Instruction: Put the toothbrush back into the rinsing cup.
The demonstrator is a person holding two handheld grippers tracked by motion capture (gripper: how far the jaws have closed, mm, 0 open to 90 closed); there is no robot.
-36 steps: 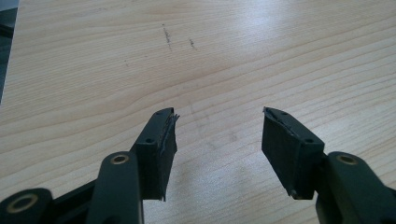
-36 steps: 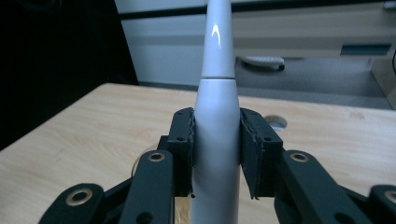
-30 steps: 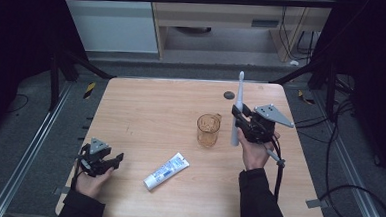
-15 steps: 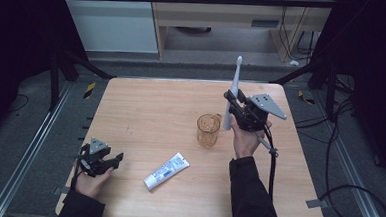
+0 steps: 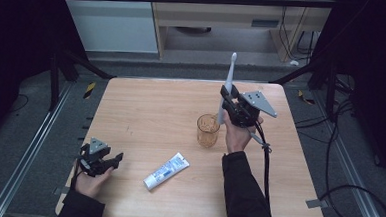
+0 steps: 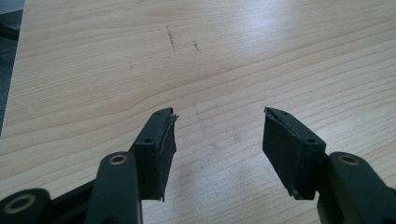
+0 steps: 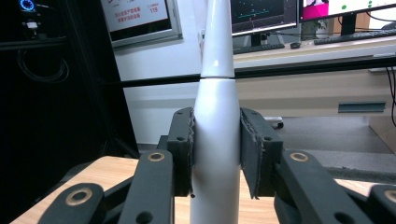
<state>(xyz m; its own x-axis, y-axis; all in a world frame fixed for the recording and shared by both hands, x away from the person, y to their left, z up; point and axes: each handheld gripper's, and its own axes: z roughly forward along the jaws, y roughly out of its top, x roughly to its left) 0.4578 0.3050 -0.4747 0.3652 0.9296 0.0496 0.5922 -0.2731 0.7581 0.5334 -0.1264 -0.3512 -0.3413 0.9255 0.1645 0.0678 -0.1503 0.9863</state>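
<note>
A white electric toothbrush (image 5: 228,85) stands upright in my right gripper (image 5: 228,101), which is shut on its handle (image 7: 215,135), head up. It hangs just right of and above an amber glass cup (image 5: 207,130) at the table's middle. My left gripper (image 5: 109,160) rests low at the front left corner, open, with bare wood between its jaws (image 6: 217,135). A white and blue toothpaste tube (image 5: 166,170) lies flat on the table between the two hands, near the front.
The wooden table (image 5: 146,111) has open room across its back and left half. Its front left edge runs close beside the left hand. A black cable (image 5: 267,162) trails from the right gripper down along the sleeve. Metal floor rails flank the table.
The right hand has carried the upright toothbrush leftward and away from me, from right of the cup to just above its right rim. The left hand stayed still.
</note>
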